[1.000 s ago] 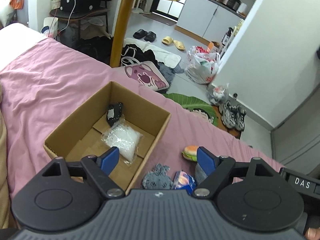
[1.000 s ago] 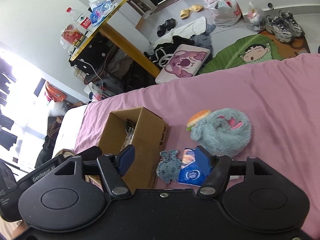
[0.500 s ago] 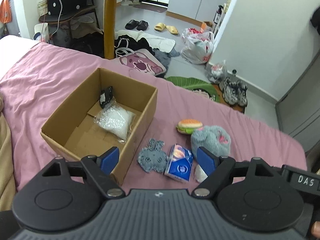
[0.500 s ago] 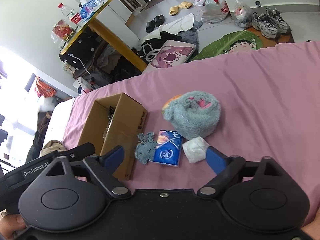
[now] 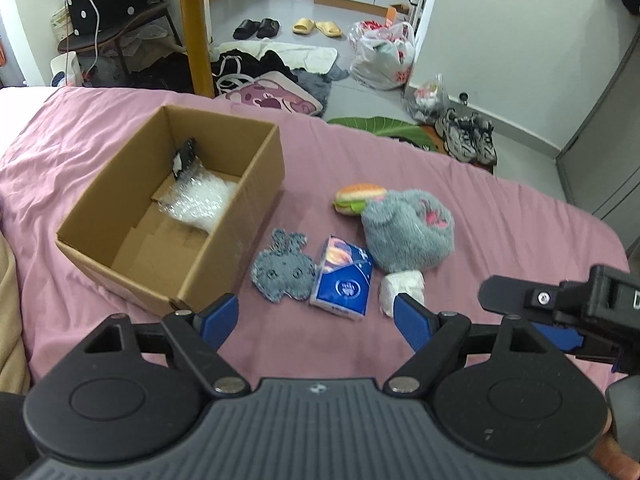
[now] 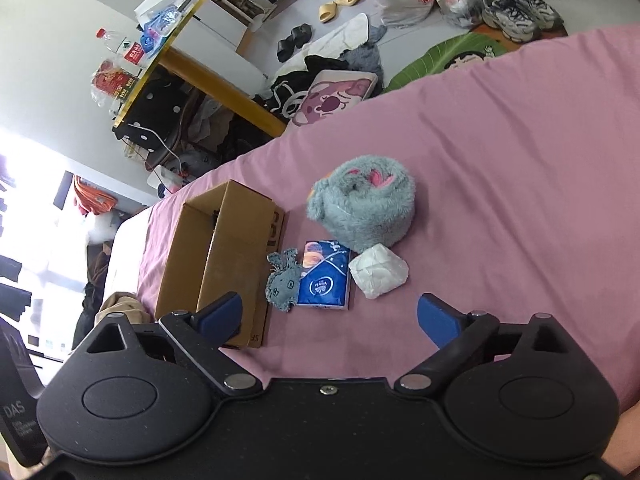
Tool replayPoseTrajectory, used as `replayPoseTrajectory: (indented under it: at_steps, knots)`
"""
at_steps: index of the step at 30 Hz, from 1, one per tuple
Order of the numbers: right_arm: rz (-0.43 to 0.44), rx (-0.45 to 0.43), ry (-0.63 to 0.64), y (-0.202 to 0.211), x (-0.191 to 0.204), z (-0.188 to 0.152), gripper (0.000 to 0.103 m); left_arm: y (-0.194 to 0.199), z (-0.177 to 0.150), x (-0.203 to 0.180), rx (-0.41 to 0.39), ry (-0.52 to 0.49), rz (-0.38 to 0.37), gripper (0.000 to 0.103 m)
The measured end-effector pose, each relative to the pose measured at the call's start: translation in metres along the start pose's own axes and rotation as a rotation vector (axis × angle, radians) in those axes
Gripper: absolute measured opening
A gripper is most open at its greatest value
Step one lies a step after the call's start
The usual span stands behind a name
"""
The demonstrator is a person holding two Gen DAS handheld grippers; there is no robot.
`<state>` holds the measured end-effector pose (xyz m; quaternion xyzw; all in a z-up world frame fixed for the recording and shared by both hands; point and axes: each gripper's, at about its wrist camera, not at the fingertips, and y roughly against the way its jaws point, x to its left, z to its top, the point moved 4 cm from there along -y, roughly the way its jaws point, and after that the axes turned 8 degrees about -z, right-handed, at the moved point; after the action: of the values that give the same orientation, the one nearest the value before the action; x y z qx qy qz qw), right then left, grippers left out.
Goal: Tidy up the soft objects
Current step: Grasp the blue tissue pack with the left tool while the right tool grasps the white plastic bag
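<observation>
Both tools, left (image 5: 315, 318) and right (image 6: 329, 318), have drawn back from the bed (image 6: 520, 160) with jaws wide and empty, so five soft things ahead of them still lie loose, just right of the box (image 5: 168, 216), unsorted.

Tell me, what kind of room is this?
Most likely a small lived-in flat's bedroom: a bed under a pink sheet, clothes and slippers strewn on the floor, and a cardboard box set on the bed.
</observation>
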<state>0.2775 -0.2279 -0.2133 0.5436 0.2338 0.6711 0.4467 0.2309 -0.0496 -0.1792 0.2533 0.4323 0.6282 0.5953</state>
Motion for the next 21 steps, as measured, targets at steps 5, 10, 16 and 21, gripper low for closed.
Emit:
replayPoseTrajectory:
  at_steps: [5,10,16,21]
  knots:
    - [-0.029,0.032,-0.034,-0.014,-0.010,-0.003,0.096,-0.013,-0.007,-0.007,0.034,-0.001,0.002,0.083]
    - [-0.038,0.046,-0.043,-0.020,-0.013,-0.006,0.096,-0.029,-0.011,-0.010,0.059,-0.004,0.005,0.083]
    - [-0.046,0.044,-0.078,-0.026,-0.021,-0.004,0.096,-0.048,-0.008,-0.014,0.070,-0.034,0.021,0.083]
    - [-0.053,0.045,-0.108,-0.033,-0.026,0.003,0.096,-0.063,-0.004,-0.019,0.069,-0.085,0.031,0.083]
